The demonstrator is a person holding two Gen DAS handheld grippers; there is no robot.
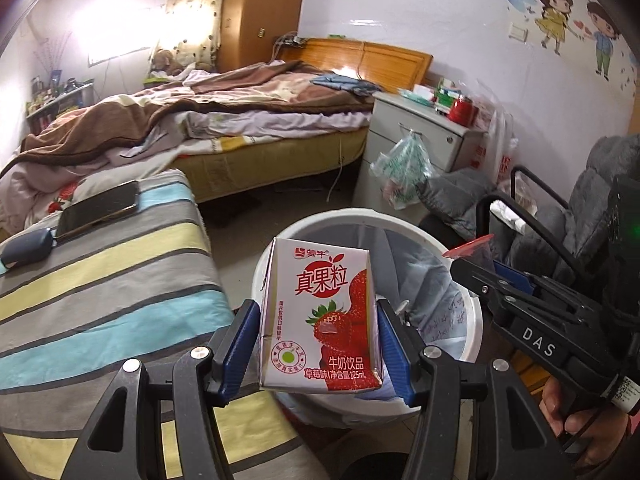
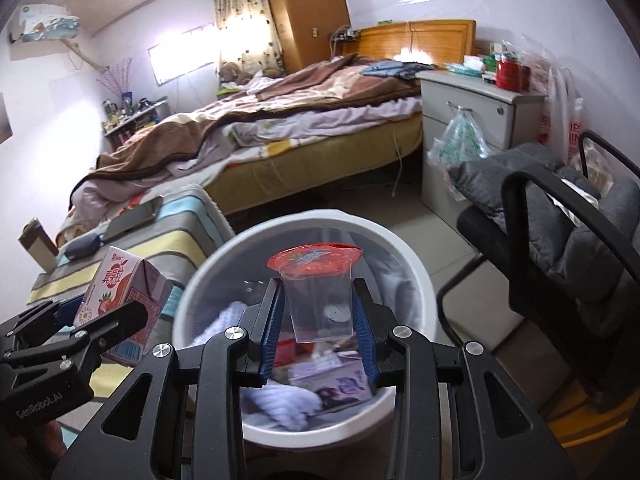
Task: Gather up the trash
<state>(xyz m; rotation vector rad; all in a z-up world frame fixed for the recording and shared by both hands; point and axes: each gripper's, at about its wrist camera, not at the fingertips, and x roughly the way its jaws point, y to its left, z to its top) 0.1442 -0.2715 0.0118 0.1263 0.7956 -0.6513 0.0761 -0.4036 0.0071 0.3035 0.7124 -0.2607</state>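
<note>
The milk carton (image 1: 320,320), white with red strawberries, stands upright between the left gripper's (image 1: 318,354) blue pads, pinched at both sides. The clear plastic cup (image 2: 320,304) with a red foil lid sits upright, clamped in the right gripper (image 2: 319,330). Both hang above the white bin (image 2: 404,240), just ahead and below, already holding wrappers.

- The left gripper (image 1: 318,350) is clamping a strawberry milk carton (image 1: 320,320) upright over the white bin (image 1: 474,320).
- The right gripper (image 1: 466,256) is holding a red-lidded cup (image 1: 470,251) beside it.
</note>
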